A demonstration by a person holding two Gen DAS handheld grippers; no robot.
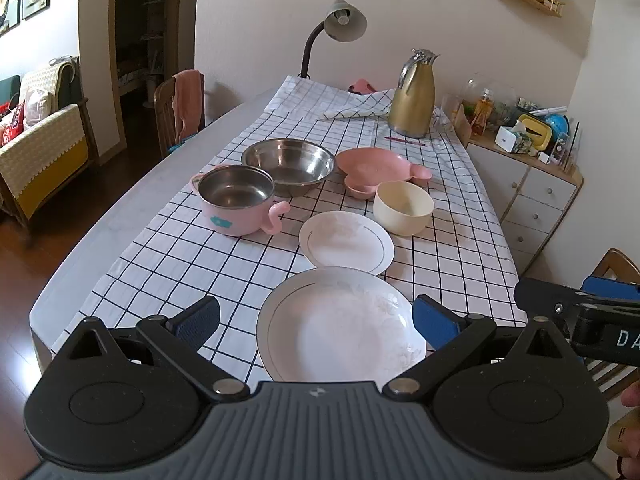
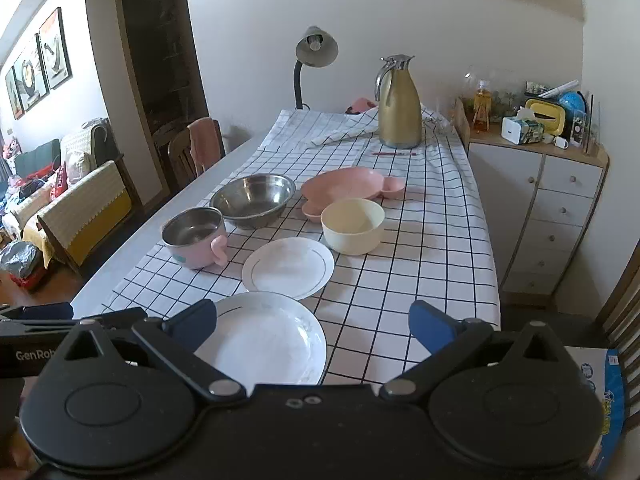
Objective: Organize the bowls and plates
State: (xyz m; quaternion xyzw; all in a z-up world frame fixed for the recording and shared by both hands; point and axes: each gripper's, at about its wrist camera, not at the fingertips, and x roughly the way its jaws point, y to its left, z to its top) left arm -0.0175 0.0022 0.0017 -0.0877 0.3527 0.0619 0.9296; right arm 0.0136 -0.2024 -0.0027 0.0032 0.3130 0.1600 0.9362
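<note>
Checked tablecloth (image 1: pixel 192 256) covers the table; beyond the large white plate (image 1: pixel 340 328) sit a small plate (image 1: pixel 346 242), cream bowl (image 1: pixel 404 208) and steel bowl (image 1: pixel 288 164). Left gripper (image 1: pixel 316 320) and right gripper (image 2: pixel 314 322) hover spread wide, empty, near that large plate.

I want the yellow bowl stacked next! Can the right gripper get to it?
Probably yes. The right gripper is open, and the cream-yellow round bowl stands apart from the other dishes, with bare checked tablecloth on its right side.
</note>
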